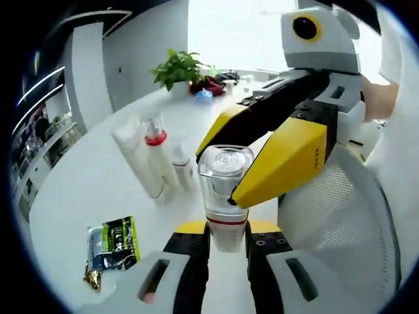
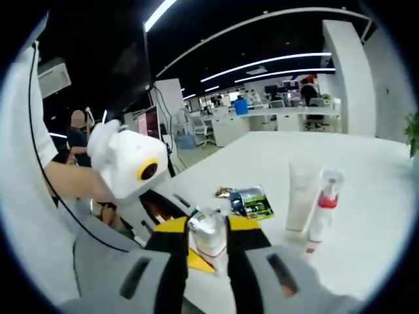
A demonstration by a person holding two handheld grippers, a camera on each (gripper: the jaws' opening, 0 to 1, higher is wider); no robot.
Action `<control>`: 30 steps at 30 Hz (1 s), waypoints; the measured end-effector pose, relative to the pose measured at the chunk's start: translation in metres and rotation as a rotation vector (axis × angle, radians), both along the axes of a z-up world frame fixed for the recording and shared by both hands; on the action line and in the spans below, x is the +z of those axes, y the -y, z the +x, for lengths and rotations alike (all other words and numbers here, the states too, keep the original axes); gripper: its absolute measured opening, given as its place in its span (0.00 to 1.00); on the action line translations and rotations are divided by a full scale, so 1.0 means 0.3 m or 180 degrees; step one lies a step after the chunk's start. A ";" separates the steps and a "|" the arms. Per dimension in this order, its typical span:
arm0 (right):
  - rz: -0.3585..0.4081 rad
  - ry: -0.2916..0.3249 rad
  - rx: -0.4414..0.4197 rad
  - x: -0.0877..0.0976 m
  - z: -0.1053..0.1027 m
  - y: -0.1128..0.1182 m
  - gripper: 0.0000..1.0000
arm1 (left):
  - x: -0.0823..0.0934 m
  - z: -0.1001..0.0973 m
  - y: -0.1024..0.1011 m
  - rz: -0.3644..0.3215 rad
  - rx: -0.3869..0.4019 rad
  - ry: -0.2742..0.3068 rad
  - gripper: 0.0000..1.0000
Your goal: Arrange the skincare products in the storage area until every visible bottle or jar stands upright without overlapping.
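Both grippers clamp one clear bottle [image 1: 224, 196]: left gripper [image 1: 227, 237] at base, right gripper [image 1: 226, 175] on cap; tube [image 1: 139, 159] beyond.

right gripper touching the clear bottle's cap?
Touching. Left gripper view: the right gripper has its yellow jaws pressed on both sides of the clear bottle at its cap, no gap.
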State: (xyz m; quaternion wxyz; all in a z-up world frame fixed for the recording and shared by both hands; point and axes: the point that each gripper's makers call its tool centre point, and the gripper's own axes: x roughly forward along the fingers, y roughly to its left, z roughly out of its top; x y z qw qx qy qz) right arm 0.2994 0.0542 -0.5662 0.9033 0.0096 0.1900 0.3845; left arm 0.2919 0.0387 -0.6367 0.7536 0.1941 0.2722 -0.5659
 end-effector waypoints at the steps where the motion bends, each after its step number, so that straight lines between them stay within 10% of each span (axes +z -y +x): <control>1: -0.0050 -0.0017 -0.0014 -0.017 0.004 0.002 0.21 | -0.012 0.005 -0.001 0.0036 -0.0007 0.0004 0.17; 30: -0.0330 -0.0223 -0.0186 -0.218 0.078 0.061 0.22 | -0.225 0.081 0.066 0.0196 -0.0177 -0.0071 0.17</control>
